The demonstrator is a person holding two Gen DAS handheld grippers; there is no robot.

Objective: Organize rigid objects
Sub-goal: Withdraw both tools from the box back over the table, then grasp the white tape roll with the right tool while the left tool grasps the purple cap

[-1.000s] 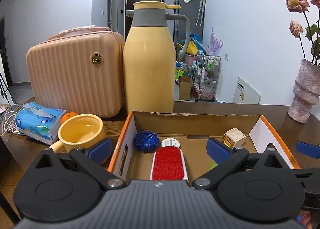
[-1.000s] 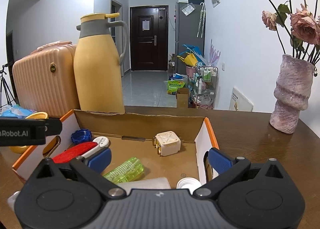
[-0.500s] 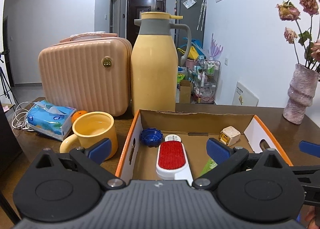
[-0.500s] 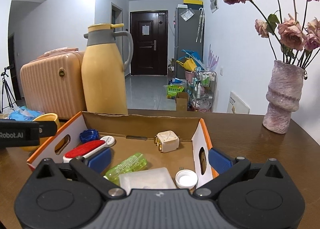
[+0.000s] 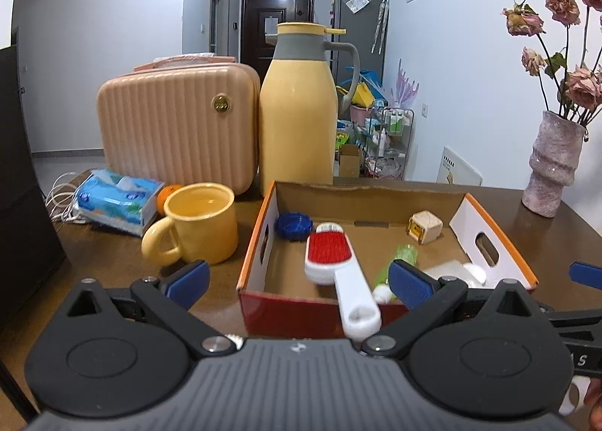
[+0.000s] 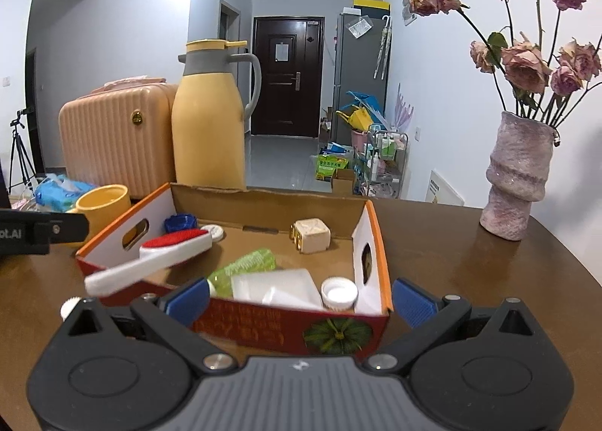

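Observation:
An open cardboard box (image 5: 259, 239) (image 6: 376, 239) with orange rims stands on the brown table. In it lie a white brush with a red pad (image 5: 331, 261) (image 6: 169, 254), a blue cap (image 5: 294, 225) (image 6: 180, 222), a cream cube (image 5: 425, 226) (image 6: 311, 235), a green bottle (image 5: 399, 261) (image 6: 244, 267), a clear lid (image 6: 274, 288) and a white cap (image 6: 338, 293). The brush handle sticks out over the near wall. My left gripper (image 5: 297, 280) and right gripper (image 6: 301, 297) are both open and empty, in front of the box.
A yellow mug (image 5: 199, 228), a tissue pack (image 5: 113, 201) and an orange (image 5: 167, 194) sit left of the box. A pink case (image 5: 177, 126) and a yellow thermos (image 5: 297, 115) stand behind. A vase with dried roses (image 6: 515, 182) stands at the right.
Both grippers have drawn back and risen away from the box, so its near wall and the brush handle now show. Both stay open and the items have not moved.

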